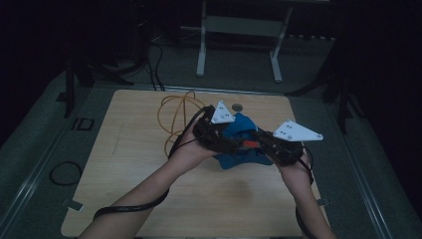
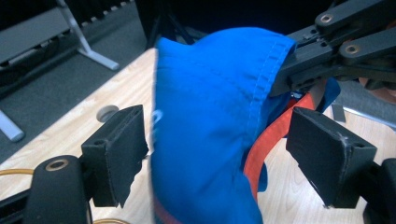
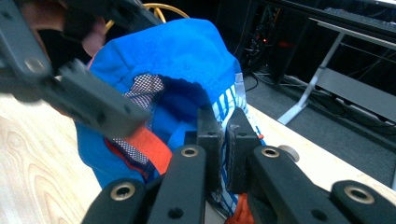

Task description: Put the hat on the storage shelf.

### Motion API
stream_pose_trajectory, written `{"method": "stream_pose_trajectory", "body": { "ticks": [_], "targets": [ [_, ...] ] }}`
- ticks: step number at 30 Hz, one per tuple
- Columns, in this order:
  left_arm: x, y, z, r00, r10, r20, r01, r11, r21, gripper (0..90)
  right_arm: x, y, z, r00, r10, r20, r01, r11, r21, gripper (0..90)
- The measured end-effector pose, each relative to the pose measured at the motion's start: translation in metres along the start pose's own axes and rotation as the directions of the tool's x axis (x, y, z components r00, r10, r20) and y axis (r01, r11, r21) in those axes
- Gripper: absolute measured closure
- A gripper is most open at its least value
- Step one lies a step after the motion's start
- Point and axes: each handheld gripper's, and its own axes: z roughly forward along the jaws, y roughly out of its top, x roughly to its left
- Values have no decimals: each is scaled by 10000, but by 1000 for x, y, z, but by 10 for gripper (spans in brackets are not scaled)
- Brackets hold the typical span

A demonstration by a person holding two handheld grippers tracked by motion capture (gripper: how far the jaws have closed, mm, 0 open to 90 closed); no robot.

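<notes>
Two tools – left tool [image 2: 217, 158] (agape), right tool [image 3: 223, 140] – one blue garment [image 1: 240, 144].

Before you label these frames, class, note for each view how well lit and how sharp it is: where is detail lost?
High view: dim overall, room edges nearly black, the blue cloth small and dull. Left gripper view: brighter; cloth sharp along its stitched hem, its left edge smeared; the left hand-held gripper open. Right gripper view: right hand-held gripper shut on the cloth, crisp; the nearer black linkage at upper left soft.
</notes>
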Motion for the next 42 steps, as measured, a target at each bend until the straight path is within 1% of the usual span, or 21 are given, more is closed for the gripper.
{"method": "stream_pose_trajectory", "body": {
  "ticks": [2,3,5,6,8,10,13,16,17,18,21,24,29,32,33,35,36,38,39,41,42],
  "targets": [
    [-1,1,3,10000,56,82,-57,9999,132,244,1,1,0,10000,-62,27,62,10000,-10,868],
    [-2,1,4,10000,93,0,-93,9997,207,264,2,2,0,10000,-44,5,44,10000,-48,868],
    [-4,3,6,9989,397,-255,-385,9982,458,337,3,3,-1,10000,-64,-3,64,10000,-65,868],
    [-5,3,6,9985,479,-264,-465,9976,511,343,4,4,-1,10000,-74,10,74,9999,-110,868],
    [-6,4,7,9980,604,-201,-592,9967,563,418,6,4,-1,10000,-93,-33,93,9999,-106,868],
    [-6,4,7,9985,520,-139,-511,9971,569,440,7,4,-1,10000,-66,-56,66,9999,-143,868],
    [-4,5,7,9994,359,6,-359,9986,388,531,9,5,-1,9999,-63,-114,61,9998,-165,868],
    [-5,5,7,9993,381,21,-382,9986,367,635,11,5,-1,9999,-103,-64,102,9998,-163,868],
    [-5,6,8,9992,408,40,-409,9984,397,691,12,5,-1,9999,-41,-136,39,9998,-174,868],
    [-6,6,9,9991,431,-10,-430,9981,447,716,12,5,0,9999,-78,-105,77,9999,-155,868],
    [-7,4,11,9980,597,-202,-585,9967,560,866,12,4,1,9999,-75,-80,74,9999,-98,868],
    [-9,3,12,9942,915,-569,-881,9943,605,886,12,2,1,9999,57,-95,-58,9999,-94,868],
    [-8,3,12,9909,1060,-827,-1023,9936,477,891,14,-1,-1,9998,169,-88,-170,9998,-137,865],
    [-12,5,10,9848,1317,-1135,-1292,9912,287,892,16,-1,-3,9999,153,-28,-153,9997,-191,861],
    [-14,7,8,9772,1556,-1442,-1539,9878,229,892,16,-2,-5,9999,169,-25,-170,9996,-223,856],
    [-17,8,6,9734,1743,-1489,-1741,9846,140,893,17,-2,-9,9998,189,-32,-190,9993,-332,849],
    [-19,9,5,9695,1841,-1620,-1858,9826,48,893,17,-1,-10,9998,174,-50,-176,9993,-332,841],
    [-20,11,3,9678,1901,-1651,-1950,9807,-142,893,18,-1,-14,9999,159,-54,-161,9990,-417,817],
    [-21,12,2,9646,1935,-1792,-2015,9791,-275,893,19,-1,-16,9999,130,-104,-135,9989,-440,798],
    [-22,13,-3,9551,2173,-2015,-2327,9710,-556,892,22,0,-21,9998,70,-196,-81,9985,-548,719],
    [-23,14,-5,9519,2209,-2125,-2404,9681,-704,892,23,0,-26,9995,34,-312,-55,9978,-668,679]
  ]
}}
